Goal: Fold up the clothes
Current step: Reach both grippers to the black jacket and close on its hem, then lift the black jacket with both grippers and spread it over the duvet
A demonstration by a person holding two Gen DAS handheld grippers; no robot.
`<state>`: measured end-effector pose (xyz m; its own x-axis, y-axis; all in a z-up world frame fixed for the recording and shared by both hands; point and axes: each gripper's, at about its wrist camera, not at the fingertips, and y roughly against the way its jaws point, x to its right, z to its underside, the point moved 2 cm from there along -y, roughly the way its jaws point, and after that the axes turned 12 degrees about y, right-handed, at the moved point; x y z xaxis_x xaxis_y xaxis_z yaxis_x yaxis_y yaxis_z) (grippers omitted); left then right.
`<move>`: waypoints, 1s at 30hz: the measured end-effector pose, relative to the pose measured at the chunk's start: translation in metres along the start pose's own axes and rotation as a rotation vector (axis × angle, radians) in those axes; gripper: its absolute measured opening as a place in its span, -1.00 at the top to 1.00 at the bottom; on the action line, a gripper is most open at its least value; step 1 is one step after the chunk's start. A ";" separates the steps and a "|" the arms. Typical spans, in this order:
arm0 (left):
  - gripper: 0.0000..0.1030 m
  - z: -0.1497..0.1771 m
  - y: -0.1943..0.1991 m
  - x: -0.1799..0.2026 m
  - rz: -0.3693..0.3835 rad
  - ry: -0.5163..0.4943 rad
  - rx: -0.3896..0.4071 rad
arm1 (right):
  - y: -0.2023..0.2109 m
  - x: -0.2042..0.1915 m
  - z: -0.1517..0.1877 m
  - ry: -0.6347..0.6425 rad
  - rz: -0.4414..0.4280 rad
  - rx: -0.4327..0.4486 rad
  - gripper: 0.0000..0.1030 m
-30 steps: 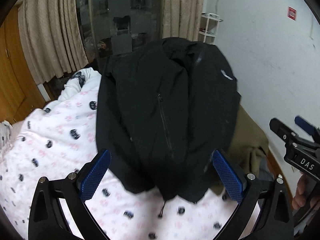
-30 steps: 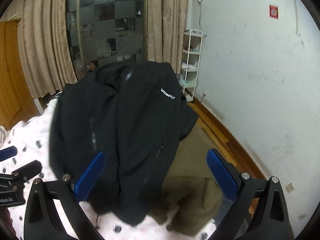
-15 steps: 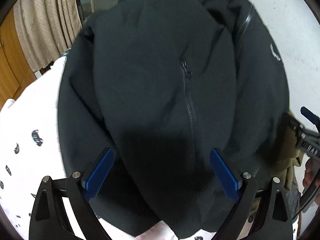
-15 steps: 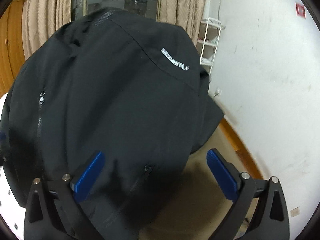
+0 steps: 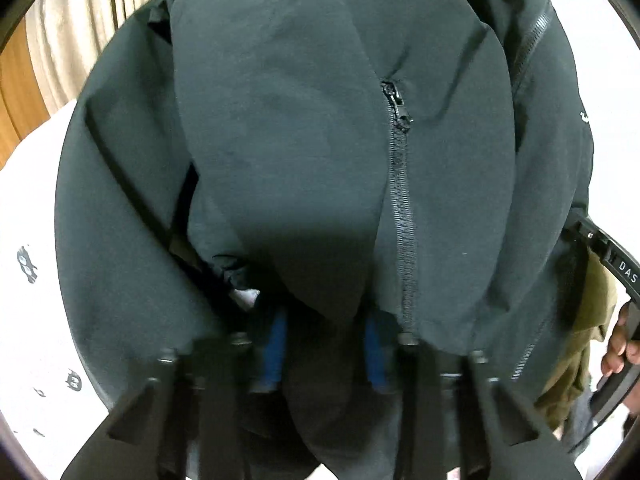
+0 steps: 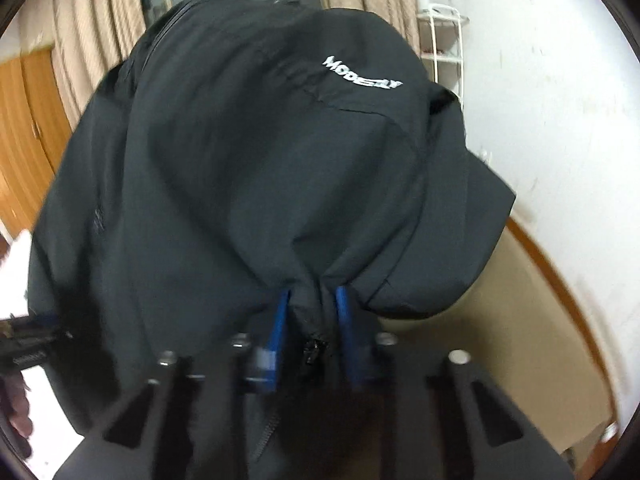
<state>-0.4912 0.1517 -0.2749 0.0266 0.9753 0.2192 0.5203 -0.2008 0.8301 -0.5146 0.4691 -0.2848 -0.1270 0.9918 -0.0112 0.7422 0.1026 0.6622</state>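
A black zip jacket (image 5: pixel 304 152) fills the left wrist view, heaped on the bed. My left gripper (image 5: pixel 326 320) is shut on a fold of the jacket near its hem, beside the zipper (image 5: pixel 400 208). In the right wrist view the same jacket (image 6: pixel 260 168) shows a white logo (image 6: pixel 360 74). My right gripper (image 6: pixel 310 300) is shut on a bunched edge of the jacket, the blue pads (image 6: pixel 280 320) pressing the cloth from both sides.
A white patterned bedsheet (image 5: pixel 28 264) lies at the left. An olive garment (image 5: pixel 588 344) lies under the jacket at the right. A white wall (image 6: pixel 560 100), wire shelf (image 6: pixel 444 40), curtains (image 6: pixel 92 32) and a wooden door (image 6: pixel 28 128) stand beyond.
Both grippers moved forward onto the jacket and went from wide open to shut on its cloth. The jacket now fills both views.
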 end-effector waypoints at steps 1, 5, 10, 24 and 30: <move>0.81 0.002 0.002 0.000 0.009 -0.005 -0.002 | 0.001 0.002 0.001 -0.012 -0.013 0.006 0.72; 0.93 0.012 0.018 0.005 0.025 -0.027 0.002 | 0.006 0.008 0.007 -0.059 -0.063 0.029 0.86; 0.96 0.024 0.046 0.003 0.066 -0.044 -0.007 | 0.018 0.008 0.007 -0.060 -0.090 0.045 0.89; 0.98 0.054 0.185 -0.002 0.122 -0.096 0.041 | 0.098 -0.025 -0.027 0.093 -0.048 0.023 0.90; 0.98 0.066 0.261 -0.027 0.106 -0.100 0.087 | 0.169 -0.069 -0.048 0.199 -0.044 0.029 0.91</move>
<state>-0.2993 0.0786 -0.0982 0.1676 0.9542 0.2479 0.5822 -0.2987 0.7562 -0.4123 0.4148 -0.1362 -0.2851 0.9522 0.1100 0.7513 0.1507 0.6425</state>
